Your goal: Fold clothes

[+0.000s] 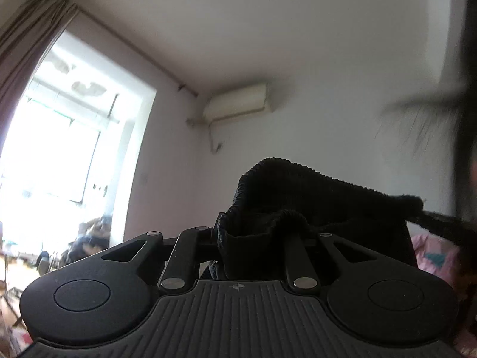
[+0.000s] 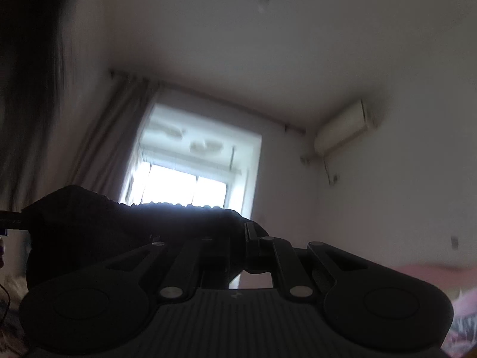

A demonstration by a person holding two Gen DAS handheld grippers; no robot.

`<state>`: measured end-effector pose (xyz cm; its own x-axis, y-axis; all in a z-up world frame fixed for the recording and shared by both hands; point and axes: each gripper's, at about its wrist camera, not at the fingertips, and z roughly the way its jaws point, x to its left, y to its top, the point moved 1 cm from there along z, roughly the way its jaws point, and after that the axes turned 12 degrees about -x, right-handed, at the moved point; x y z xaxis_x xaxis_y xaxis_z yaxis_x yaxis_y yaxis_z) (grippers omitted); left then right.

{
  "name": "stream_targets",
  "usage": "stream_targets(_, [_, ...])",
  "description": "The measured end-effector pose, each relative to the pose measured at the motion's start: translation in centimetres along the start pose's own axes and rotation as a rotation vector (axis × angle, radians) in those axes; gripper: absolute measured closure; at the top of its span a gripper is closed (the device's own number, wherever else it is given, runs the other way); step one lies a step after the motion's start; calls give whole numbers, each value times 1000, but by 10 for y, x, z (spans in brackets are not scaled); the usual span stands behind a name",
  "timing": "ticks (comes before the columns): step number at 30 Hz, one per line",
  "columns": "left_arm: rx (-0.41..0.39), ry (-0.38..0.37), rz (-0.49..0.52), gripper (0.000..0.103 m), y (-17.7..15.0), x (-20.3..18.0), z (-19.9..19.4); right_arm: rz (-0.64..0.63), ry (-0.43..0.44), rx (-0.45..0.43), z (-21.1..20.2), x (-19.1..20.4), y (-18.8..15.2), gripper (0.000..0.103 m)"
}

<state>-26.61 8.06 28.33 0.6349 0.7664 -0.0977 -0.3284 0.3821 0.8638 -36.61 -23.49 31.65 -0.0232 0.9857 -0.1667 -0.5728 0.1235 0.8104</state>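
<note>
1. Black knitted garment [image 1: 301,205], ribbed along its edge, hangs raised in the air in front of both wrist cameras, stretched between the two hand-held grippers against a white ceiling and wall.
2. Left gripper [image 1: 253,238] has the cloth bunched over and between its fingers, which sit close together with the fabric pinched there; a folded cuff-like edge droops over the linkage.
3. Right gripper [image 2: 238,244] is closed down on the far end of the same garment [image 2: 125,223], the dark fabric running off to the left of its fingers.
4. No container shows in either view, and no writing or brand can be read; only a small round mark sits on each gripper's ribbed body.
5. Behind, a bright window [image 2: 190,173] with a curtain [image 1: 26,44] and a wall-mounted air conditioner [image 1: 238,103] fill the room; pink patterned bedding [image 1: 432,256] lies low at the right edge of the left view, and blurred dark hair [image 2: 29,74] crosses the frames' edges.
</note>
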Motion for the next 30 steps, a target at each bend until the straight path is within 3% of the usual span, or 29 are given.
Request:
stream_targets(7, [-29, -80, -49, 89, 39, -18, -11, 5, 11, -91, -38, -2, 27, 93])
stream_targets(10, [6, -77, -52, 89, 26, -14, -3, 28, 3, -59, -40, -6, 18, 93])
stream_targets(13, [111, -40, -82, 89, -7, -2, 10, 57, -3, 28, -32, -12, -9, 93])
stream_targets(17, [305, 52, -105, 89, -64, 26, 27, 93, -17, 201, -5, -16, -76, 93])
stream_targets(20, [529, 139, -108, 89, -148, 63, 50, 111, -21, 368, 26, -12, -150, 93])
stream_targets(27, [892, 322, -173, 89, -324, 145, 55, 80, 14, 723, 83, 16, -337, 94])
stream_targets(30, [941, 367, -169, 89, -368, 165, 51, 57, 28, 816, 89, 32, -399, 94])
